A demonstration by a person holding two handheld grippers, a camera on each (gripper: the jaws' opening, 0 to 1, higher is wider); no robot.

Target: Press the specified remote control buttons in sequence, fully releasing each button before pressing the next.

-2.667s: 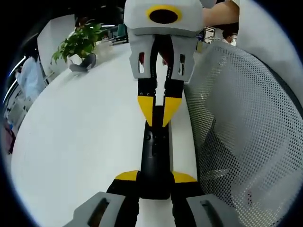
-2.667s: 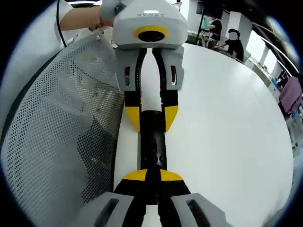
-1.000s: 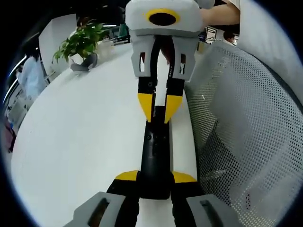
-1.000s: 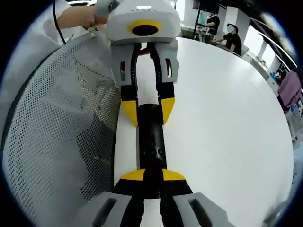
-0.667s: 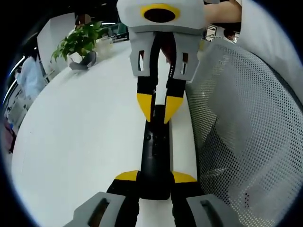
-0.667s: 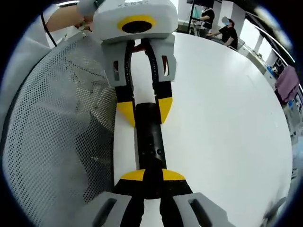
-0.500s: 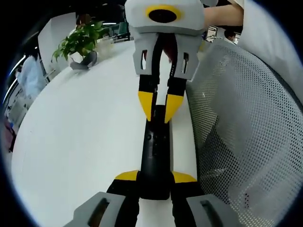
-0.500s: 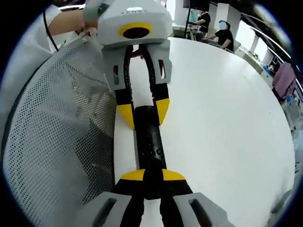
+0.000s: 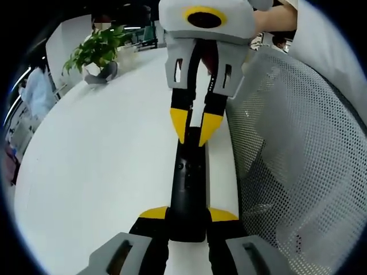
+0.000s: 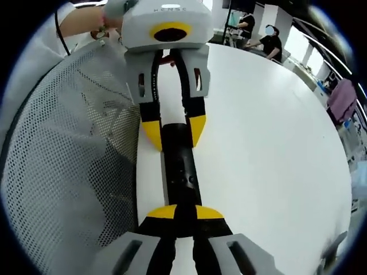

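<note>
A black remote control [image 9: 187, 189] is held lengthwise above a white table [image 9: 97, 166], beside a grey mesh chair back [image 9: 292, 160]. Its near end is pinched between the yellow-tipped jaws of the left gripper [image 9: 187, 215], which are seated against both long sides. In the right gripper view the same remote [image 10: 179, 172] is seen from its other end, where the right gripper [image 10: 179, 213] has its jaws drawn nearly together over the body; whether a button is being pressed cannot be told. The remote is judged to be light, rigid and smooth-sided, so a twist under a press is likely. It is best gripped across its narrow sides near one end, with the buttons left uncovered.
</note>
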